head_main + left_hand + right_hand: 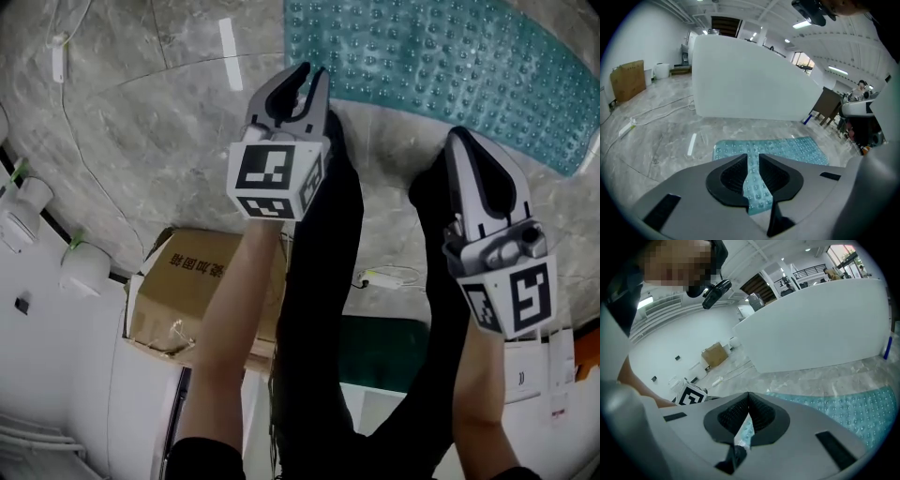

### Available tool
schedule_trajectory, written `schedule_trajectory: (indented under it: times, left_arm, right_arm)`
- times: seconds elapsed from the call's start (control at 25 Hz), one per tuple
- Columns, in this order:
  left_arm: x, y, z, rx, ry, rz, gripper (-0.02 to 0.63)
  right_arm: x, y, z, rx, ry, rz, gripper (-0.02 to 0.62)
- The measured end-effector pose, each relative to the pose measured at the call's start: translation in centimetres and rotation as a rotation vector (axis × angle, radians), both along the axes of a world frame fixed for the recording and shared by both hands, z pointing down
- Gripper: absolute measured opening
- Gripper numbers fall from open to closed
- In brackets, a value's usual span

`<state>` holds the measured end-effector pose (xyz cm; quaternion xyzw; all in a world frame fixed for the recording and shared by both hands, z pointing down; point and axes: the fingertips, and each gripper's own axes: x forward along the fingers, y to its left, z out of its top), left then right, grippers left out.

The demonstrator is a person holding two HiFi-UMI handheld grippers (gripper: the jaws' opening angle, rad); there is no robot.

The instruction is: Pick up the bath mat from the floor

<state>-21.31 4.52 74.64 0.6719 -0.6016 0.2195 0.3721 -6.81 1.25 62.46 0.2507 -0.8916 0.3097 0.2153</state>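
A teal studded bath mat [441,56] lies flat on the grey marble floor, at the top right of the head view. My left gripper [312,77] hovers by the mat's near left corner. Its jaws stand a little apart, and through the gap the mat [787,147] shows on the floor beyond, with nothing between the pads. My right gripper [461,137] hangs over the mat's near edge with its fingertips touching. In the right gripper view the mat [843,408] spreads ahead and to the right of the right gripper [749,394]. In the left gripper view the left gripper [753,157] points along the mat.
The person's black-trousered legs [319,281] stand between the two arms. A cardboard box [202,286] sits at the lower left, and a white cable with a plug [384,278] lies on the floor. A large white counter [745,79] rises beyond the mat.
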Motion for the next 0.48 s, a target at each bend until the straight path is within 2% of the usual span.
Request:
schedule_trajectory:
  times: [0.12, 0.24, 0.48]
  left_arm:
    - [-0.4, 0.0, 4.0, -0.036, 0.003, -0.02, 0.096]
    - [-1.3, -0.4, 7.9, -0.069, -0.028, -0.012, 0.134]
    - [-3.3, -2.4, 13.9, -0.112, -0.038, -0.055, 0.209]
  right_arm:
    - [0.3, -0.2, 2.2, -0.02, 0.013, 0.009, 0.012]
    - [0.5, -0.3, 3.9, -0.035, 0.022, 0.021, 0.012]
    - [0.0, -0.9, 5.8, -0.033, 0.019, -0.008, 0.012]
